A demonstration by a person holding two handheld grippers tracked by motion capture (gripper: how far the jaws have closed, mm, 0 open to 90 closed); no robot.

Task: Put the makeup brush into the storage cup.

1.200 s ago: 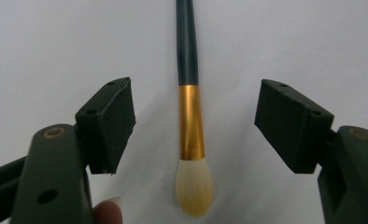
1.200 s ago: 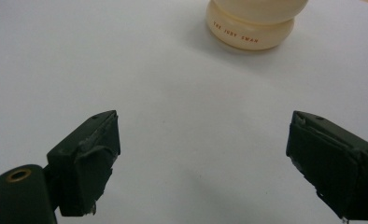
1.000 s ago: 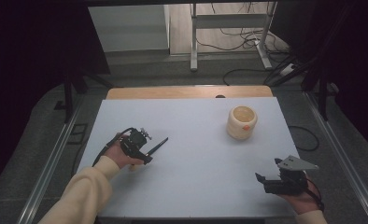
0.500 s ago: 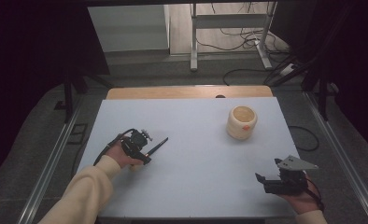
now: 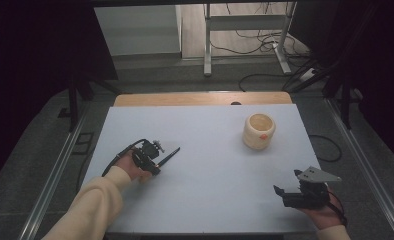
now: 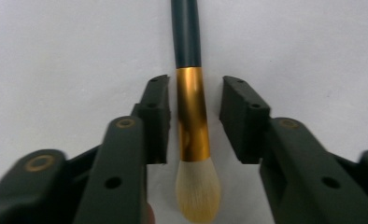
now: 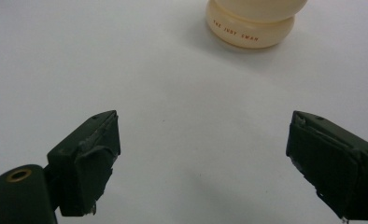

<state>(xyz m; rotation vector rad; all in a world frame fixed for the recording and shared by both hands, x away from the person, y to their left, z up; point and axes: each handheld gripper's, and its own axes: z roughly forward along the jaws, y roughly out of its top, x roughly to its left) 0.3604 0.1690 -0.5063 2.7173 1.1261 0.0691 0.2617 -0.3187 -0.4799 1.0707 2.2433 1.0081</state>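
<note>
My left gripper [image 6: 191,116] is closing around the gold-ferruled, dark-handled makeup brush [image 6: 191,112], not yet clamping; its handle is pointing away, bristles toward me.

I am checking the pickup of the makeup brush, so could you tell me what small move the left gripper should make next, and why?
Probably close a little further. The left gripper has just been closing its jaws around the brush, whose gold ferrule lies between the pads; the left pad looks at or near it, but a clear gap remains on the right, so it is not clamped.
</note>
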